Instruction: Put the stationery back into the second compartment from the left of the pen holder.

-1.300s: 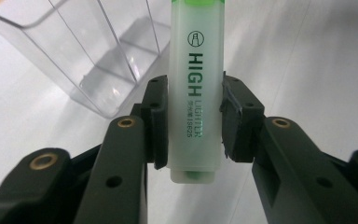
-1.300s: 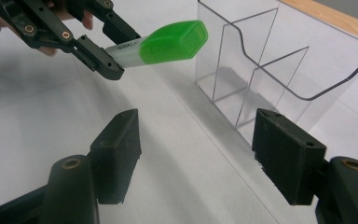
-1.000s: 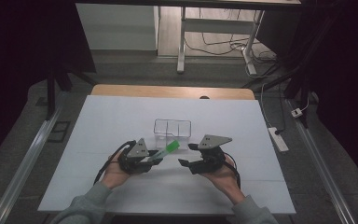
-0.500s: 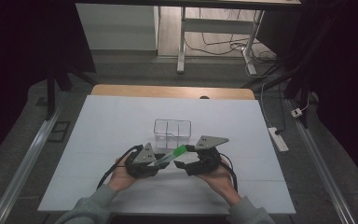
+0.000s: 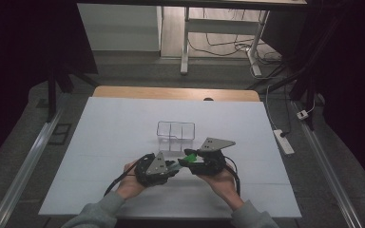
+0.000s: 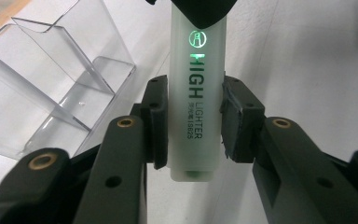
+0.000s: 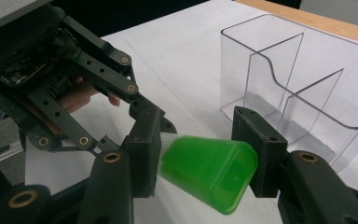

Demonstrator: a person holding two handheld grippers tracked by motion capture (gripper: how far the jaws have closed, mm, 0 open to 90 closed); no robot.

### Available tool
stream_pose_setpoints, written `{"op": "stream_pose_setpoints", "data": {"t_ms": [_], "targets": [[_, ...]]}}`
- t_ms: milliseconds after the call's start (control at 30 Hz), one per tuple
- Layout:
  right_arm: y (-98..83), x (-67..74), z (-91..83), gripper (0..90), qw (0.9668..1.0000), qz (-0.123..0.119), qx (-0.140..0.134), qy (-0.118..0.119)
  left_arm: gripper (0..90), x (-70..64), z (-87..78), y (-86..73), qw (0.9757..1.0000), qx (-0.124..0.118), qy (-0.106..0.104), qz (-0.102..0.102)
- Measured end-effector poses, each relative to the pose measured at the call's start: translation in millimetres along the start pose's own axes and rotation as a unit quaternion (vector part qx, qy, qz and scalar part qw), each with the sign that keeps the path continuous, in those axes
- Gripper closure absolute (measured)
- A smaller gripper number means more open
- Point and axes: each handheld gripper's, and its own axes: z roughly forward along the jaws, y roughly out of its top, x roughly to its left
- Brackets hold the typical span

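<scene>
A highlighter with a pale body point(image 6: 196, 107) and a bright green cap point(image 7: 209, 171) is held level just above the white table, in front of a clear divided organizer point(image 5: 176, 135). My left gripper point(image 6: 191, 122) is shut on the body, its pads pressing both sides below the printed "HIGHLIGHTER". My right gripper point(image 7: 205, 156) is shut on the cap, a pad on each side. In the high view the left gripper point(image 5: 176, 166) and right gripper point(image 5: 188, 159) meet tip to tip, with the green cap point(image 5: 188, 157) between them. The joint between cap and body is hidden behind the right gripper's jaws.
The clear organizer point(image 7: 298, 79) stands empty, just beyond the grippers and close to the jaws point(image 6: 42, 84). White table surface point(image 5: 100, 137) spreads left, right and behind it, up to a wooden back edge point(image 5: 176, 93). A power strip point(image 5: 283, 141) lies on the floor to the right.
The two hands have come together in front of the organizer. The right gripper, apart from the highlighter a second ago, has shut on its green cap while the left keeps hold of the body.
</scene>
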Motion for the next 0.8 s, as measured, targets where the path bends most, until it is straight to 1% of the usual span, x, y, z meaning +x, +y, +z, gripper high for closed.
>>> {"op": "stream_pose_setpoints", "data": {"t_ms": [67, 200, 267, 300, 367, 467, 533, 633, 700, 800], "targets": [[-0.6, -0.3, 1.0, 50.9, 1.0000, 0.002, 0.002, -0.001, 65.0, -0.7, -0.2, -0.1, 1.0000, -0.003, 0.005, 0.001], [-2.1, -3.6, 2.1, 47.9, 0.9998, 0.021, 0.001, 0.004, 65.1, -0.9, -0.8, 0.5, 0.9999, -0.008, 0.011, -0.001], [-2.8, -3.4, 3.8, 46.1, 0.9997, 0.021, 0.004, 0.005, 65.1, -1.4, -0.9, 0.7, 0.9998, -0.009, 0.015, 0.001], [-2.9, -3.3, 4.3, 46.9, 0.9997, 0.024, 0.006, 0.008, 65.1, -1.4, -1.2, 0.7, 0.9998, -0.013, 0.016, 0.000], [-3.0, -3.2, 5.5, 47.4, 0.9994, 0.027, 0.011, 0.021, 65.1, -1.7, -2.2, 1.3, 0.9996, -0.017, 0.022, 0.000], [-2.8, -0.5, 7.0, 52.4, 0.9992, 0.021, 0.016, 0.029, 65.1, 0.3, -2.6, 0.5, 0.9996, -0.016, 0.024, -0.009], [-2.6, 0.6, 6.9, 56.1, 0.9994, 0.009, 0.022, 0.024, 65.1, 2.6, -3.0, -0.7, 0.9994, -0.016, 0.024, -0.019], [-2.3, 0.2, 5.0, 61.7, 0.9996, 0.010, 0.012, 0.025, 65.1, 4.8, -2.7, -1.8, 0.9992, -0.016, 0.024, -0.029], [-1.8, 0.1, 3.7, 63.8, 0.9996, 0.010, 0.008, 0.026, 65.0, 4.5, -1.5, -1.9, 0.9991, -0.015, 0.025, -0.030], [-1.4, 1.5, 3.9, 64.6, 0.9996, 0.005, 0.004, 0.026, 64.9, 1.3, 1.3, -1.2, 0.9993, -0.006, 0.031, -0.021]]}}
